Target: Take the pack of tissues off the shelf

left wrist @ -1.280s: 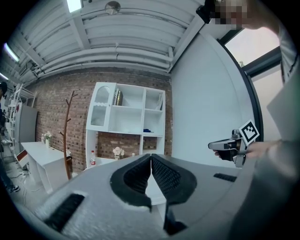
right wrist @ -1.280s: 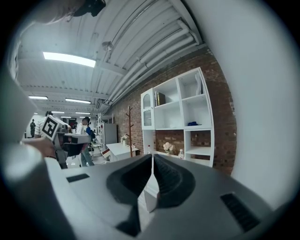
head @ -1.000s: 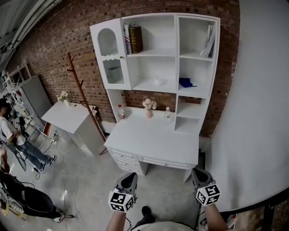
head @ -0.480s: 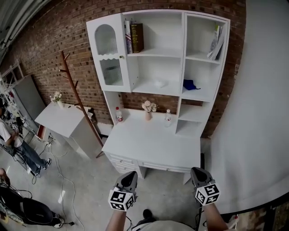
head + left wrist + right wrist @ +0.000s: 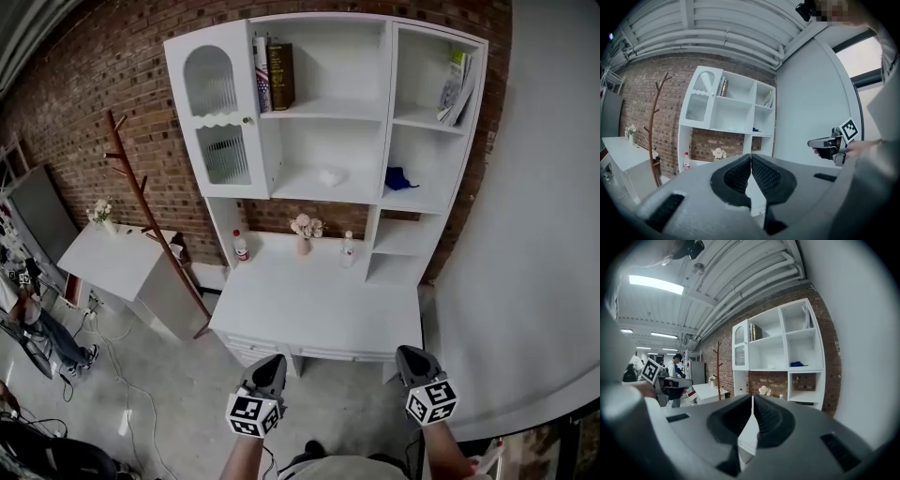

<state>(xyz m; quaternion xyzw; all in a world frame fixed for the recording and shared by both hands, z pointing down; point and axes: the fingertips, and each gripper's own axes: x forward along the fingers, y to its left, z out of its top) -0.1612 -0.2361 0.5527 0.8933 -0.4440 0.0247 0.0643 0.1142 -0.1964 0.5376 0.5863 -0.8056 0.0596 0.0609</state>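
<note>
The left tool (image 5: 266,373) and right tool (image 5: 413,362), both pressed together and empty, hang before the table (image 5: 309,305), with the tissues (image 5: 330,175) well apart at 12 o'clock on the middle shelf (image 5: 298,193), roughly midway between the 2.

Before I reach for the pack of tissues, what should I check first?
1. Pack of tissues in sight on the middle shelf: ok.
2. Nothing in front of it on that shelf: ok.
3. Left gripper empty: ok.
4. Right gripper empty: ok.
5. Jaws open for a grasp: not ok, both pairs are together.
6. Close enough to the shelf: not ok, both grippers hang over the floor on the near side of the desk.
</note>
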